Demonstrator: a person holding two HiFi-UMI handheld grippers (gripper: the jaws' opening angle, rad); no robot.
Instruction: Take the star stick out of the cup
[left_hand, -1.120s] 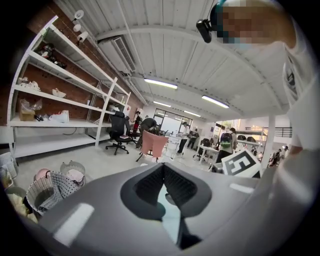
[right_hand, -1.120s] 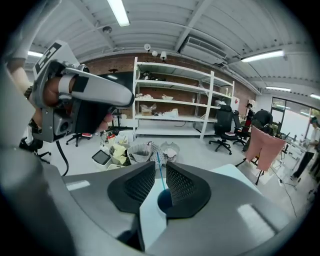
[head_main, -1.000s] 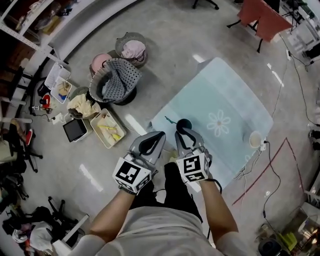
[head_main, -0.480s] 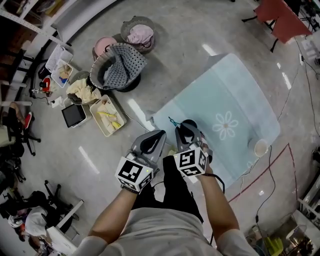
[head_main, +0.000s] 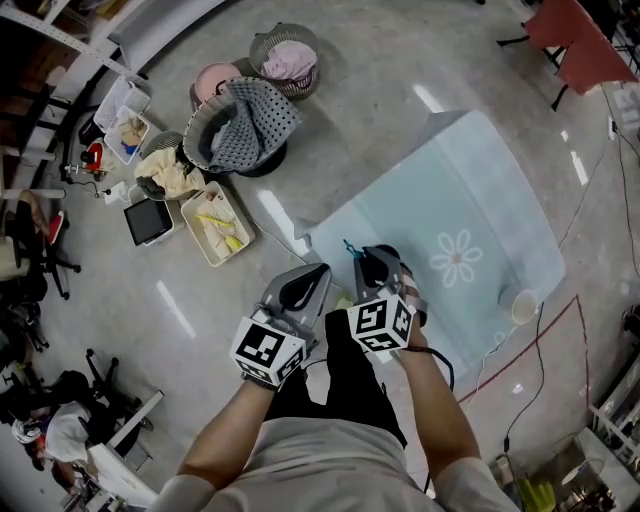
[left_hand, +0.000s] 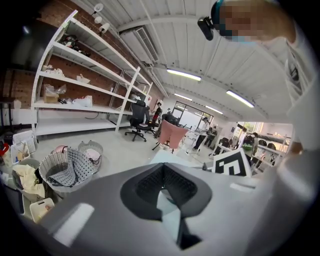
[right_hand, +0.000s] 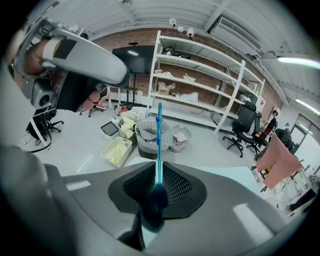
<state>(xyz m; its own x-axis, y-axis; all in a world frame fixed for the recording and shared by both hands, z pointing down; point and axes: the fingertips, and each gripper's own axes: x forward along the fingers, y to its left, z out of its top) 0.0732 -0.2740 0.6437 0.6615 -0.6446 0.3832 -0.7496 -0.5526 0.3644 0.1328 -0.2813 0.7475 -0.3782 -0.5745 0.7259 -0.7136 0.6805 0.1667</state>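
**Evidently a featherweight: star stick pinched in the right tongs**

The right tongs (right_hand: 158, 172) are clenched on the star stick (right_hand: 159, 137). In the right gripper view its thin blue shaft runs straight out from between the two jaws. A thicker, darker blue part sits blurred at the near end, down in the slit. In the head view the stick's teal tip (head_main: 350, 246) pokes out just left of those tongs, above the near corner of the pale blue desk (head_main: 470, 190). A dark round form at the tong tips may be the cup, but the tongs cover most of it, so I cannot tell whether the stick's lower end is inside.

The left tongs (left_hand: 162, 177) hold nothing. Their tips are drawn together, with only a sliver of desk showing through, and they hang beside the right pair.

The stick looks like slim plastic, so it is probably very light, a little springy and smooth enough to twist in a grip. A hold low on the shaft near the thicker part looks best, with gentle pressure. It should be lifted along its own line so that it neither bends nor tips the cup.
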